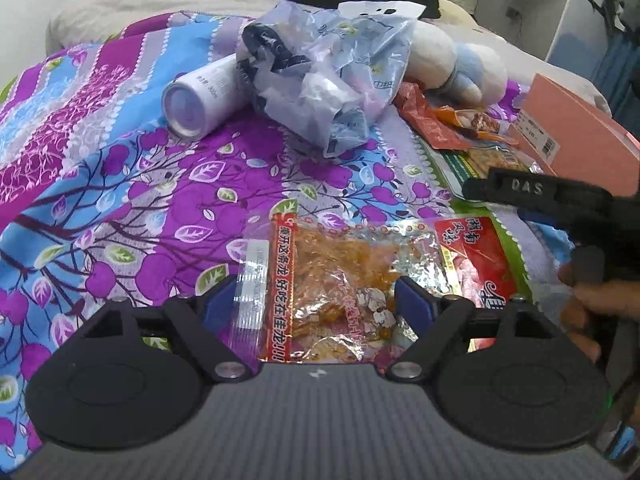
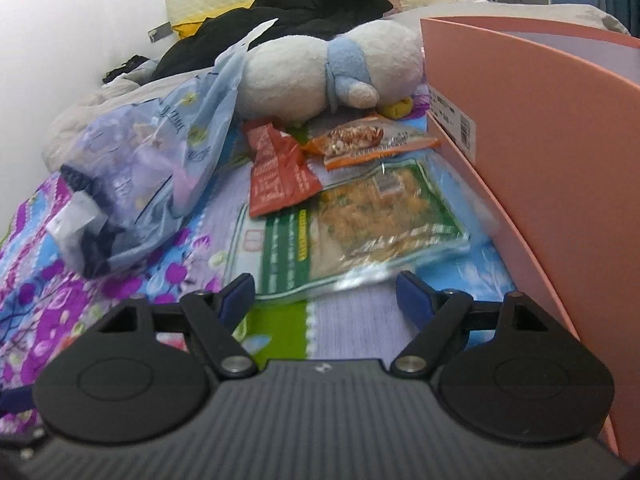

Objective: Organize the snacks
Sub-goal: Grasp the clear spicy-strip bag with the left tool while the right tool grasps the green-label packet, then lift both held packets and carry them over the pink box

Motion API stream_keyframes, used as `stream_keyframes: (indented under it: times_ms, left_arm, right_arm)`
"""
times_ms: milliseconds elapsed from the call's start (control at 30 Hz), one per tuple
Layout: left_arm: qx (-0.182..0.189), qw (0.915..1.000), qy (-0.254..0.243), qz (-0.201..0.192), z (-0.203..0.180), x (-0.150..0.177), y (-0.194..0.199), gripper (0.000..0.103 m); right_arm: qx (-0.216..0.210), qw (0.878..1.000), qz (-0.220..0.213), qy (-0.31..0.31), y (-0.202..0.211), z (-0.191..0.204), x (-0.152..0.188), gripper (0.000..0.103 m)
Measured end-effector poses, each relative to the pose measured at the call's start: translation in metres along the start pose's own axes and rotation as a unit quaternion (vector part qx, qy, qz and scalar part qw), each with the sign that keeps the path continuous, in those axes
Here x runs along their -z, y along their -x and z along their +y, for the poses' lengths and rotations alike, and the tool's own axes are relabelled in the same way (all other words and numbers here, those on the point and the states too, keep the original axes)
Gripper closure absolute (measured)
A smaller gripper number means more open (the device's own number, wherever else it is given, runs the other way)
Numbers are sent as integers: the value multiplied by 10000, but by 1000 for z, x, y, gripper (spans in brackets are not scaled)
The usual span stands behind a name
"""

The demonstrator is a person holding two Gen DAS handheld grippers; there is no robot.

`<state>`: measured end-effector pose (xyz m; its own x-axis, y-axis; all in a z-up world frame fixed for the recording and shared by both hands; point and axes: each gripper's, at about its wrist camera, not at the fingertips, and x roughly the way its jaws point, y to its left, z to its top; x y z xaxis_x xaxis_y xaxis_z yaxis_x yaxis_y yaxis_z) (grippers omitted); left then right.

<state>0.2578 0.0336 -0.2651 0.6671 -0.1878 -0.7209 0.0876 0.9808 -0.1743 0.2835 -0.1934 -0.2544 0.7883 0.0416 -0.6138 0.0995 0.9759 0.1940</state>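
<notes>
Jaws of the left gripper (image 1: 316, 300) stand wide at the bottom centre of its view, its blue pads on either side of a clear snack packet with a red strip (image 1: 336, 280) that lies flat on the purple floral bedspread (image 1: 120, 200); the pads do not press on it. Just right of that packet lies a red snack packet (image 1: 476, 256), partly under it. At the right edge a hand (image 1: 588, 304) holds the right gripper, whose black finger reaches in across the middle right. In the upper half of the frame lie a white can (image 1: 200, 100) on its side, a crumpled blue plastic bag (image 1: 320, 72) touching it, and a white and blue plush toy (image 1: 452, 64) behind the bag. A pink box (image 1: 580, 128) stands at the upper right.

In the right wrist view the right gripper (image 2: 326, 292) is also spread wide at the bottom centre, with nothing between its fingers but bedspread. Just beyond its tips lies a green snack packet (image 2: 360, 216), flat and somewhat blurred. A dark red wrapper (image 2: 276, 168) overlaps its upper left corner, and an orange snack packet (image 2: 368, 140) lies behind it, near the plush toy. The pink box wall fills the right side, close beside the green packet. The plastic bag sits at the left, and black clothing (image 2: 312, 0) is heaped at the top.
</notes>
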Motion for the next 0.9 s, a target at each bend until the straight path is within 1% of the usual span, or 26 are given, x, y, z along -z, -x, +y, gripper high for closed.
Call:
stream_keyframes:
  times_ms: [33, 100, 200, 267, 367, 433, 500, 533, 633, 700, 800, 900]
  left_arm:
    - [-10, 10000, 54, -12, 0, 0, 0, 17]
    - [-85, 10000, -15, -43, -4, 2, -1, 17]
    - [-92, 9999, 46, -93, -4, 4, -1, 19]
    - [-88, 9999, 40, -109, -5, 5, -1, 21]
    - [-68, 9999, -6, -116, -6, 6, 0, 25]
    - [-12, 9999, 19, -99, -5, 5, 1, 29]
    - [15, 9999, -4, -112, -5, 5, 2, 37]
    - [32, 9999, -2, -119, -6, 5, 3, 38]
    - [84, 9999, 28, -124, -5, 4, 6, 45]
    - [163, 9996, 157, -142, -3, 4, 9, 53]
    - [245, 9991, 296, -163, 0, 6, 14, 61]
    - [326, 9984, 427, -194, 1, 10, 18, 64]
  right_arm:
    - [9, 10000, -34, -34, -3, 0, -3, 23]
    - [44, 10000, -57, -46, -10, -1, -7, 23]
    - [118, 9999, -93, 17, -21, 0, -13, 23]
    - [217, 9996, -139, 78, -26, 1, -16, 29]
    - [348, 9990, -212, 164, -31, 1, -20, 47]
    - [261, 9993, -217, 179, -31, 0, -23, 69]
    - [213, 9994, -202, 201, -27, 0, -24, 80]
    - [196, 9994, -183, 213, -25, 0, -25, 82]
    - [176, 9995, -147, 203, -16, -1, -23, 84]
    - [150, 9996, -109, 202, -7, -2, -21, 86]
    - [118, 9995, -80, 286, 10, -2, -16, 88]
    - [56, 9991, -47, 423, 26, 0, -9, 90]
